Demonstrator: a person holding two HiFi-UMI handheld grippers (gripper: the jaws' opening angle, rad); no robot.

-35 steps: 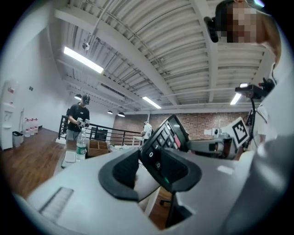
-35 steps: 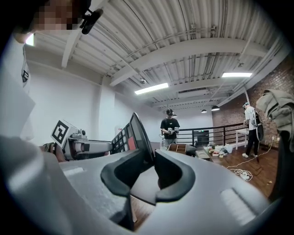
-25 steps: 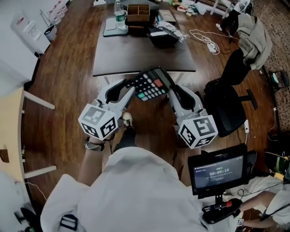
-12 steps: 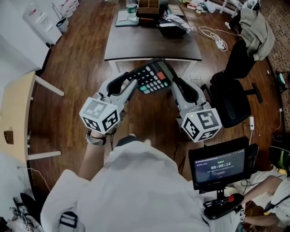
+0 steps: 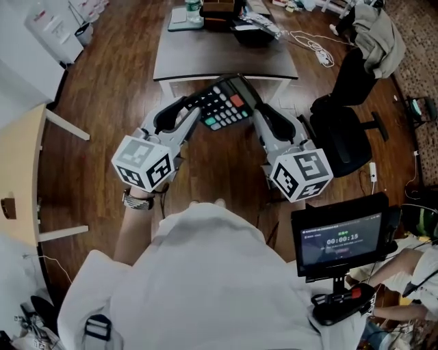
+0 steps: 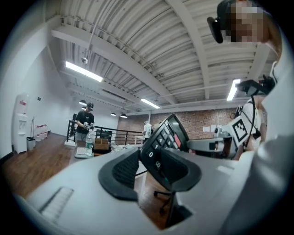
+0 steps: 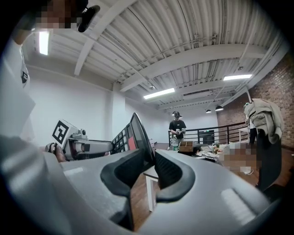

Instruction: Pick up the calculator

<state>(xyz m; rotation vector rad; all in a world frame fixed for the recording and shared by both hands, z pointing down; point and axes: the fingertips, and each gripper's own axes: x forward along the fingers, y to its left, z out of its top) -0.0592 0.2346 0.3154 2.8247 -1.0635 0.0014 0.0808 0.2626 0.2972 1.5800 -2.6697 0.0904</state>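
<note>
The black calculator (image 5: pixel 222 102), with white, green and one red key, hangs tilted in the air in front of the dark table (image 5: pixel 205 61). My left gripper (image 5: pixel 196 113) is shut on its left end, and my right gripper (image 5: pixel 254 113) is shut on its right end. In the left gripper view the calculator (image 6: pixel 166 135) rises slantwise from between the jaws of the left gripper (image 6: pixel 147 163), keys facing the camera. In the right gripper view the calculator (image 7: pixel 131 135) stands edge-on, its thin edge pinched in the right gripper (image 7: pixel 151 172).
The table's far end holds a water bottle (image 5: pixel 194 8), a wooden box and clutter. A black office chair (image 5: pixel 342 137) stands to the right, and a monitor (image 5: pixel 340 239) sits at the lower right. A pale wooden table (image 5: pixel 17 164) lies on the left. A person stands beyond the table (image 7: pixel 177 128).
Both grippers have drawn back from the table together with the calculator, holding it the same way. In the head view the table has slid toward the top edge.
</note>
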